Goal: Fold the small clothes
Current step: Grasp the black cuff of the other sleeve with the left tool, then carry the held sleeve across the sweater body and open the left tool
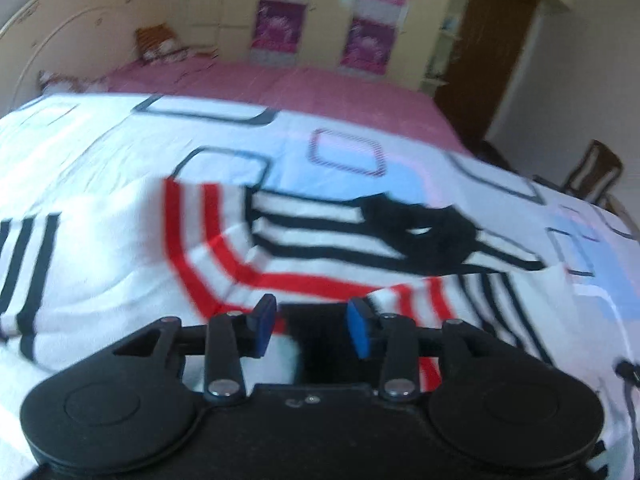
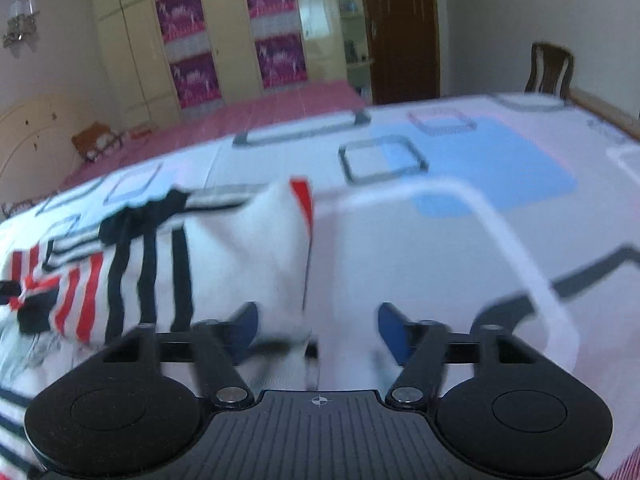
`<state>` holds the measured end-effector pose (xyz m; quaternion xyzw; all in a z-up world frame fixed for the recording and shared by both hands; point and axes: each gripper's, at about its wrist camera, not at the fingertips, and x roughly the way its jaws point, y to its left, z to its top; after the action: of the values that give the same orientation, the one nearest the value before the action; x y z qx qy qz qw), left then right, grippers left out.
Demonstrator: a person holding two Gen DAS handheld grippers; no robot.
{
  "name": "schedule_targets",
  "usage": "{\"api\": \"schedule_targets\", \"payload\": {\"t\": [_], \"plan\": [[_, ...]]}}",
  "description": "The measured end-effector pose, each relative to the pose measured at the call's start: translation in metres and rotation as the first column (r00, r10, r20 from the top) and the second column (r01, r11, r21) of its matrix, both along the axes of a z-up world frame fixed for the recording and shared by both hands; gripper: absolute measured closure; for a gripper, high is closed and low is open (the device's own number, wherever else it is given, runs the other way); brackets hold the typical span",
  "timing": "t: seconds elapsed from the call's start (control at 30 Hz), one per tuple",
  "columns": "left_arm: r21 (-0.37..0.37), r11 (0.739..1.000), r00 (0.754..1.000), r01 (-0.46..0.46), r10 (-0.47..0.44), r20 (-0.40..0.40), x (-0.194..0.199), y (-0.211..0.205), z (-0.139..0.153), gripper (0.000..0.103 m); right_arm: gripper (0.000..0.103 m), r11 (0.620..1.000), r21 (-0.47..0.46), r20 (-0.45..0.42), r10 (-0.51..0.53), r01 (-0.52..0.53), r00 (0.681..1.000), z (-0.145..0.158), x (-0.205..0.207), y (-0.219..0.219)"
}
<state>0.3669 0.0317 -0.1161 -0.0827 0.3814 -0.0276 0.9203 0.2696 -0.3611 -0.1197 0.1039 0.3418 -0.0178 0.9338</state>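
Observation:
A small white garment (image 1: 224, 240) with red and black stripes and a black collar piece (image 1: 424, 236) lies partly folded on the patterned bed cover (image 1: 120, 152). In the left wrist view my left gripper (image 1: 312, 322) hovers at the garment's near edge, its blue pads (image 1: 360, 330) apart and pressing nothing. In the right wrist view the same garment (image 2: 232, 256) lies left of centre, its right edge running down between the fingers. My right gripper (image 2: 318, 332) stands open and wide over that edge, pads clear of the cloth. Both views are motion-blurred.
The white cover (image 2: 440, 240) with blue and grey rectangles spreads right of the garment. A pink sheet (image 1: 304, 88) lies beyond it. A wardrobe with purple panels (image 2: 192, 48), a brown door (image 2: 400, 28), a chair (image 2: 550, 68) and a headboard with soft toys (image 1: 160, 44) stand behind.

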Motion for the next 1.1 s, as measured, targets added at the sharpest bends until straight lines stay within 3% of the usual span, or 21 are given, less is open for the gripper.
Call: {"api": "schedule_targets", "payload": {"t": [0.2, 0.33, 0.4, 0.43, 0.5, 0.53, 0.6, 0.63, 0.7, 0.73, 0.8, 0.9, 0.97, 1.1], "plan": [[0.017, 0.993, 0.993, 0.116, -0.116, -0.003, 0.017, -0.039, -0.013, 0.064, 0.037, 0.998, 0.060, -0.038, 0.037, -0.035, 0.999, -0.012, 0.068, -0.004], [0.059, 0.992, 0.994, 0.109, -0.107, -0.024, 0.023, -0.046, -0.032, 0.064, 0.038, 0.996, 0.084, -0.058, 0.043, -0.038, 0.997, -0.022, 0.113, -0.008], [0.051, 0.994, 0.994, 0.093, -0.090, -0.059, 0.026, -0.044, -0.043, 0.065, 0.045, 0.994, 0.102, -0.062, 0.047, -0.040, 0.997, -0.026, 0.130, -0.011], [0.038, 0.996, 0.994, 0.086, -0.084, -0.063, 0.026, -0.042, -0.048, 0.065, 0.053, 0.994, 0.099, -0.071, 0.051, -0.044, 0.996, -0.029, 0.139, -0.012], [0.042, 0.995, 0.995, 0.090, -0.088, -0.049, 0.024, -0.039, -0.050, 0.064, 0.060, 0.993, 0.111, -0.098, 0.058, -0.047, 0.993, -0.037, 0.156, -0.013], [0.046, 0.995, 0.995, 0.092, -0.089, -0.051, 0.024, -0.039, -0.050, 0.064, 0.070, 0.990, 0.136, -0.112, 0.063, -0.048, 0.992, -0.042, 0.161, -0.015], [0.049, 0.995, 0.995, 0.090, -0.087, -0.054, 0.024, -0.039, -0.049, 0.064, 0.077, 0.987, 0.151, -0.114, 0.063, -0.045, 0.992, -0.046, 0.165, -0.015], [0.051, 0.995, 0.995, 0.091, -0.089, -0.055, 0.023, -0.039, -0.048, 0.064, 0.087, 0.990, 0.133, -0.102, 0.069, -0.055, 0.992, -0.045, 0.164, -0.013], [0.058, 0.994, 0.994, 0.095, -0.092, -0.057, 0.023, -0.040, -0.048, 0.063, 0.093, 0.998, 0.058, -0.076, 0.036, -0.032, 0.996, -0.044, 0.161, -0.014], [0.063, 0.993, 0.994, 0.097, -0.094, -0.058, 0.023, -0.041, -0.048, 0.063, 0.093, 1.000, 0.021, -0.083, 0.012, -0.010, 0.996, -0.047, 0.162, -0.018], [0.076, 0.992, 0.994, 0.098, -0.093, -0.058, 0.024, -0.043, -0.049, 0.063, 0.093, 0.999, 0.050, -0.081, 0.012, -0.008, 0.997, -0.051, 0.160, -0.024], [0.090, 0.991, 0.993, 0.099, -0.094, -0.065, 0.026, -0.045, -0.048, 0.063, 0.093, 0.998, -0.039, -0.075, 0.036, -0.039, 0.997, -0.042, 0.159, -0.013], [0.084, 0.992, 0.994, 0.091, -0.085, -0.072, 0.025, -0.043, -0.045, 0.064, 0.092, 0.999, -0.040, -0.047, 0.024, -0.026, 0.999, -0.032, 0.151, -0.011], [0.085, 0.994, 0.995, 0.075, -0.069, -0.067, 0.021, -0.038, -0.041, 0.060, 0.092, 0.992, -0.026, 0.001, 0.124, -0.124, 0.992, -0.016, 0.132, 0.018]]}}
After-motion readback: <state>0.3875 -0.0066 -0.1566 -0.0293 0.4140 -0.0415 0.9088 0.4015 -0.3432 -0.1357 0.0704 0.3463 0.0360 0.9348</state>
